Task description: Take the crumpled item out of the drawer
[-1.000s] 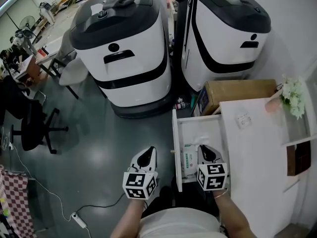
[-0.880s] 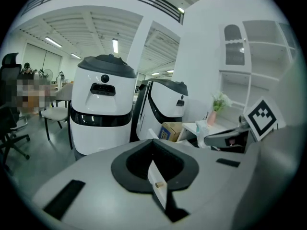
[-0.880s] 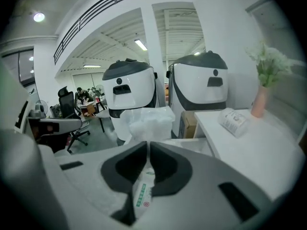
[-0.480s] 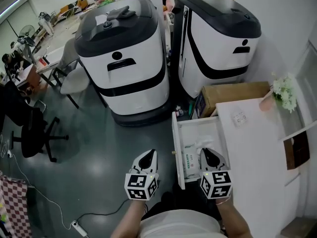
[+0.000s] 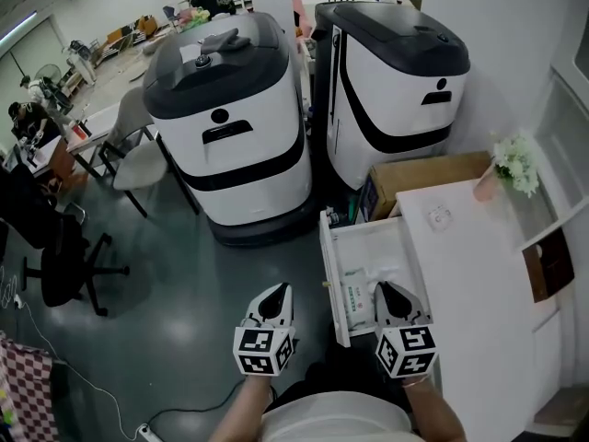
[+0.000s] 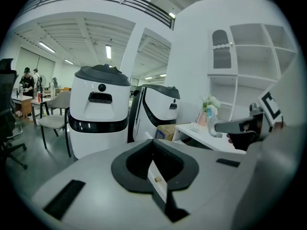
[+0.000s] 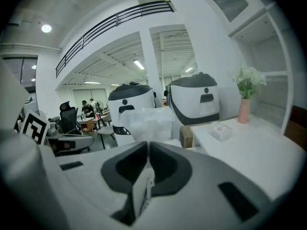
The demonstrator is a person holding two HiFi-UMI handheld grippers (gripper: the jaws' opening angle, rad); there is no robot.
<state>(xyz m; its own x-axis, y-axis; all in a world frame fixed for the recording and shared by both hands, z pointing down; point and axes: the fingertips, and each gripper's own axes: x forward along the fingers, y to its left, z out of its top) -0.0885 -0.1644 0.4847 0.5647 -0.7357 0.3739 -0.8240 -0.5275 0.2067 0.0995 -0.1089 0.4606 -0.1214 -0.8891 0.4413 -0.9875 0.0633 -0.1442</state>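
The white drawer (image 5: 329,274) stands pulled out from the counter. In it lies a white packet with green print (image 5: 353,293) and crumpled white plastic (image 5: 377,267). My right gripper (image 5: 387,292) hovers over the drawer's near end. In the right gripper view its jaws (image 7: 147,145) are shut on the crumpled clear-white plastic (image 7: 146,121), which bulges up beyond the tips. My left gripper (image 5: 274,295) hangs over the floor left of the drawer, shut with nothing in it; in the left gripper view (image 6: 153,145) the drawer front with its knob (image 6: 157,178) shows behind it.
Two big white-and-black machines (image 5: 230,127) (image 5: 396,72) stand beyond the drawer, and a cardboard box (image 5: 428,173) sits next to them. The white counter (image 5: 479,284) on the right carries a small packet (image 5: 437,216) and a vase of flowers (image 5: 511,164). An office chair (image 5: 55,247) stands far left.
The head view has tilted up, so both grippers sit lower in the picture. My right gripper has drawn slightly back toward me over the drawer; the left one keeps its place beside it.
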